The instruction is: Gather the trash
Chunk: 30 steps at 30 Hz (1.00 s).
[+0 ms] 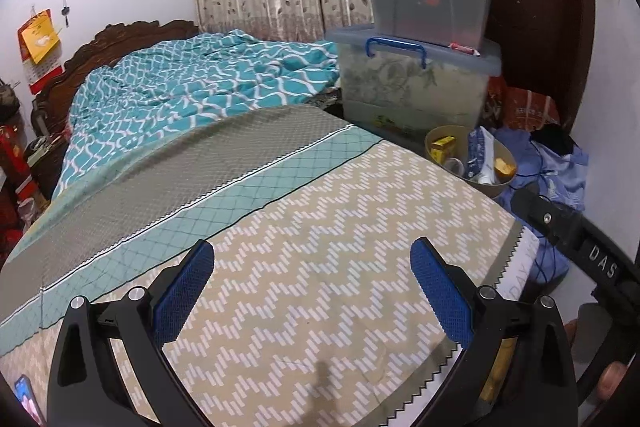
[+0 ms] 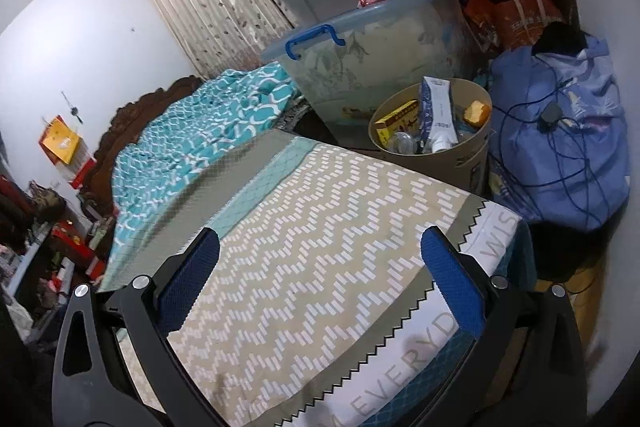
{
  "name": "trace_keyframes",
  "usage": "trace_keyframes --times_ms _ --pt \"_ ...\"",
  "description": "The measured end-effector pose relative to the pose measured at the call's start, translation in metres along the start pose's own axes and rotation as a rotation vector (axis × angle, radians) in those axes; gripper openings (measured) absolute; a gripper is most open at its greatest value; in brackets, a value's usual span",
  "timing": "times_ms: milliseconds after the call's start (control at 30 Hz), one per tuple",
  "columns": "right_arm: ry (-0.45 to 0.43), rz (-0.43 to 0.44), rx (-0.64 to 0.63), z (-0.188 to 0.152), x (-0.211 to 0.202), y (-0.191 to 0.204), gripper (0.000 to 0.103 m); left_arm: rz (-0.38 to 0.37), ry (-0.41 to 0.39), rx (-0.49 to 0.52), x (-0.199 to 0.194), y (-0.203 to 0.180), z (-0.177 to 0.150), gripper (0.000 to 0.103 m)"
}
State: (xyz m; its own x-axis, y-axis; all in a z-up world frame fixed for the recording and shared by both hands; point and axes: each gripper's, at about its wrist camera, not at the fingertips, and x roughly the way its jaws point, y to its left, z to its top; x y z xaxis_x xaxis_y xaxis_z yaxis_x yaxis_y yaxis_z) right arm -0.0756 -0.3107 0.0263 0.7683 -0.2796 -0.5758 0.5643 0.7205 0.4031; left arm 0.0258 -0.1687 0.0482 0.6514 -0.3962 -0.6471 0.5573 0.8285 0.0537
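Beige zigzag bedspread (image 2: 320,247) edge beside full bin (image 2: 432,155), gripper (image 2: 320,279) empty.

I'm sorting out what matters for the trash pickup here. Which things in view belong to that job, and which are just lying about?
Part of the job:
- round bin beside the bed
- yellow box, white tube and orange scrap inside it
- left gripper and right gripper, both open and empty

Just lying about:
- stacked storage boxes
- blue bag
- teal quilt
- calendar
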Motion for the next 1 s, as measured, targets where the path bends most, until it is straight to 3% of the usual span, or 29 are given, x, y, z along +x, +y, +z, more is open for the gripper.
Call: trace_keyframes --times_ms 300,633,1000 --pt "-0.021 -0.046 0.003 -0.003 0.000 -0.003 0.100 0.082 -0.033 0.002 -0.003 0.007 0.001 0.095" --pt "0.059 -0.043 0.042 -0.006 0.010 -0.016 0.100 0.096 -0.011 -0.009 0.000 0.007 0.000 0.095" --pt "0.023 -0.029 0.032 -0.001 0.003 -0.017 0.100 0.098 0.003 0.011 0.004 -0.005 -0.001 0.095"
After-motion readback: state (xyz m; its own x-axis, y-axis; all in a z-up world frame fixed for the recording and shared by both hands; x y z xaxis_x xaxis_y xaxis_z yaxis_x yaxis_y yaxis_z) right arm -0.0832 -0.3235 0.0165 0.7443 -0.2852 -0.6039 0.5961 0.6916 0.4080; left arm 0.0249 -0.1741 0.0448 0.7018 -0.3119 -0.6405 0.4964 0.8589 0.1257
